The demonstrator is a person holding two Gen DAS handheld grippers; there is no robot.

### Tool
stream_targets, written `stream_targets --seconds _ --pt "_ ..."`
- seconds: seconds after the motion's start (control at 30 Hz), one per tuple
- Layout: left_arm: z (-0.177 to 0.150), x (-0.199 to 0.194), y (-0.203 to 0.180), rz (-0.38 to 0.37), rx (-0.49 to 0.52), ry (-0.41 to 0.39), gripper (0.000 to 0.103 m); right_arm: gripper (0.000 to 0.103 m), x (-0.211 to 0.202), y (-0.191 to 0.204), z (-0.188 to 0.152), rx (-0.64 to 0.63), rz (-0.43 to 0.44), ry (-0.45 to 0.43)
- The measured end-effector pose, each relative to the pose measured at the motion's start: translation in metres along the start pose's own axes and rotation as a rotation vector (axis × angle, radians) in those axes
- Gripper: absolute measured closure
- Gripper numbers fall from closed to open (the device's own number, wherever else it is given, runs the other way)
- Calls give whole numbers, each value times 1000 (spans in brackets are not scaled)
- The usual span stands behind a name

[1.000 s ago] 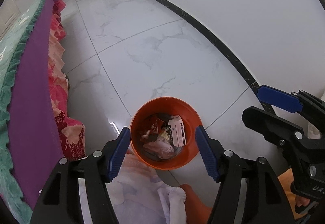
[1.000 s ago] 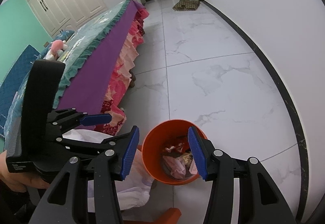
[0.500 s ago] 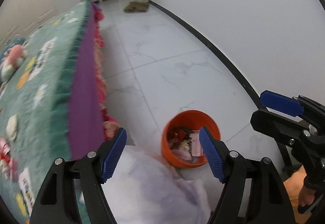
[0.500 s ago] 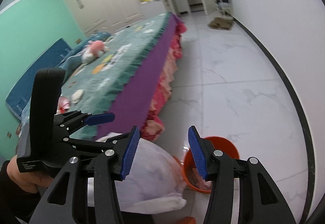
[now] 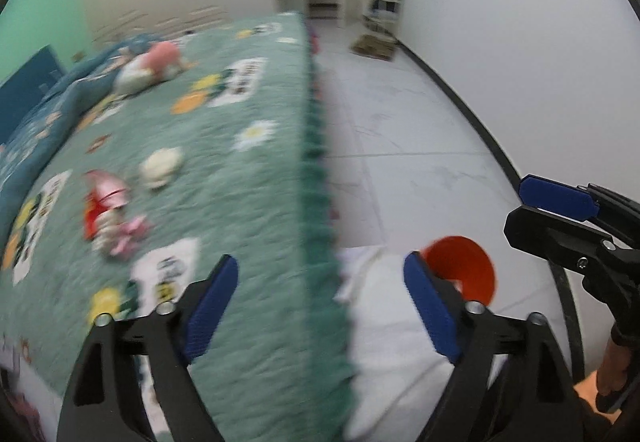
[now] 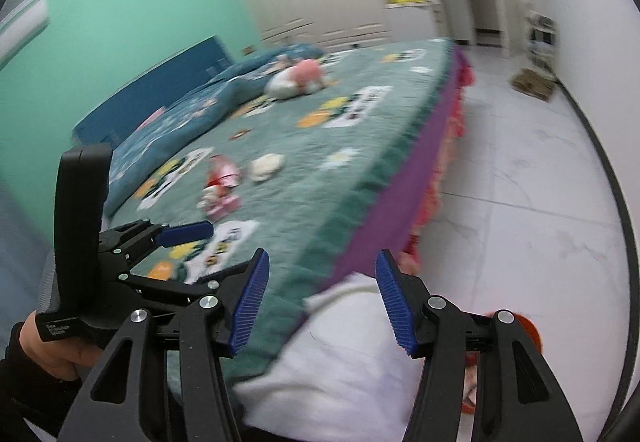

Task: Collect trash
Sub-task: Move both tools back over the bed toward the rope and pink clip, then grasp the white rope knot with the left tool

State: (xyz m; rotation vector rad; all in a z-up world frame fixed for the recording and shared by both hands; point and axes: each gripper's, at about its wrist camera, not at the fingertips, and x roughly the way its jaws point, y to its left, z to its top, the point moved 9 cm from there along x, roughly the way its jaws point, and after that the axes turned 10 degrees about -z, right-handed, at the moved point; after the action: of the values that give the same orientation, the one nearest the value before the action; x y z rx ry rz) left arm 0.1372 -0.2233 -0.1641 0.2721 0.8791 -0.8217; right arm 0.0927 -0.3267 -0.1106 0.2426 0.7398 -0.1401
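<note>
Both my left tongs (image 5: 316, 302) and right tongs (image 6: 322, 296) gape apart, empty. Crumpled pink-red wrappers (image 5: 110, 215) on green patterned bedspread (image 5: 248, 177), beside cream wad (image 5: 162, 163): probably light, crinkly. Pinch a raised fold.

The bed (image 5: 224, 177) blocks the left; the floor (image 5: 420, 145) lies open right.

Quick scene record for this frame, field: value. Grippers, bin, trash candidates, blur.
left gripper: open, empty, over the bed edge
right gripper: open, empty
bin: orange bin on the floor beside the bed, partly hidden by the left gripper's finger
trash candidates: crumpled white wad and red-pink wrappers on the bedspread
other: pink plush toy farther up the bed
blur: heavy in both views
</note>
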Motion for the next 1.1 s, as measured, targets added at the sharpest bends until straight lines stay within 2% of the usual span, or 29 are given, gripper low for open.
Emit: stream_targets --seconds 0.03,0.17,0.37,0.5,0.77,1.1 --pt "-2 -4 11 22 -15 -5 18 42 5 16 4 -24 20 -2" --pt "-14 -20 52 77 -90 -11 18 41 25 68 13 -97 88 10" --pt "-33 -37 106 139 -169 -7 18 41 59 123 18 -168 145 59" --pt "-41 -38 141 154 -229 -1 18 41 79 151 23 -208 166 80" --pt "-41 -30 194 168 -301 18 18 41 121 184 38 -241 185 120" --pt "-22 8 251 156 -353 58 18 41 170 193 49 -243 186 181"
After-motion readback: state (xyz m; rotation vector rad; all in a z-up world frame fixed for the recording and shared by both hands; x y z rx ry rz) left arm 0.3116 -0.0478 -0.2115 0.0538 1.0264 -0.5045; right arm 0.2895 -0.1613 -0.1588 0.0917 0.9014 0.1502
